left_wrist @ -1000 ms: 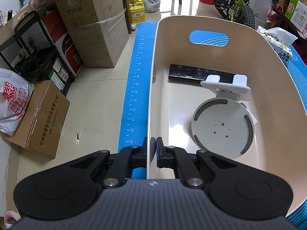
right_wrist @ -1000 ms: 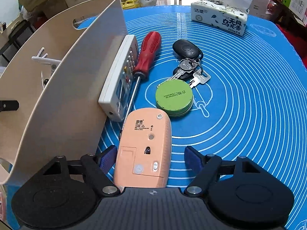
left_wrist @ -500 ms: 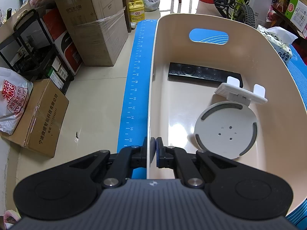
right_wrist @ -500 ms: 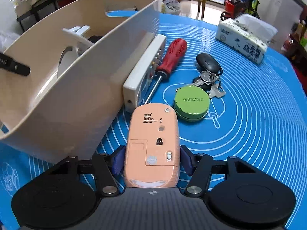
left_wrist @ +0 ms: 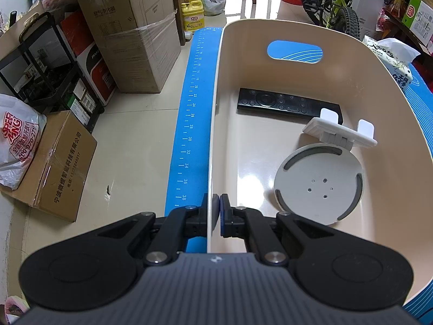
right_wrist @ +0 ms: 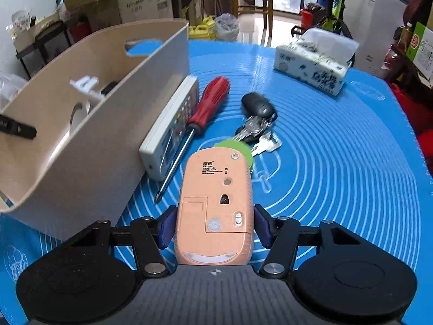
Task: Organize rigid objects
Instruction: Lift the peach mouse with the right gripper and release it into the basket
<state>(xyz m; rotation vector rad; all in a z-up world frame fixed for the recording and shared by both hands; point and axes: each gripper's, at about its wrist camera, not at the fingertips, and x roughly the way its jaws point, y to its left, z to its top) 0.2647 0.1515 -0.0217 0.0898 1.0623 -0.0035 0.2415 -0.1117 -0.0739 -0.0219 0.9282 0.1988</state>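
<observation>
My left gripper (left_wrist: 213, 215) is shut on the near left wall of the beige bin (left_wrist: 213, 124). Inside the bin lie a black remote (left_wrist: 286, 103) and a white phone stand with a round base (left_wrist: 320, 182). My right gripper (right_wrist: 215, 223) is shut on a pink computer mouse (right_wrist: 216, 197), belly up, held above the blue mat. The bin (right_wrist: 89, 140) stands to its left. On the mat lie a white calculator (right_wrist: 173, 128) leaning on the bin, a red screwdriver (right_wrist: 200, 124), a key bunch with black fob (right_wrist: 257, 119) and a green round tin (right_wrist: 247, 153), partly hidden behind the mouse.
A tissue pack (right_wrist: 314, 62) sits at the mat's far right. The blue mat (right_wrist: 338, 162) covers the table. Cardboard boxes (left_wrist: 130, 35) and a black rack (left_wrist: 40, 75) stand on the floor left of the table edge. A bicycle (left_wrist: 330, 5) is behind.
My right gripper closed on the pink mouse and lifted it off the mat, rising and tilting. The phone stand in the bin slid slightly right. The left gripper stayed clamped on the bin wall.
</observation>
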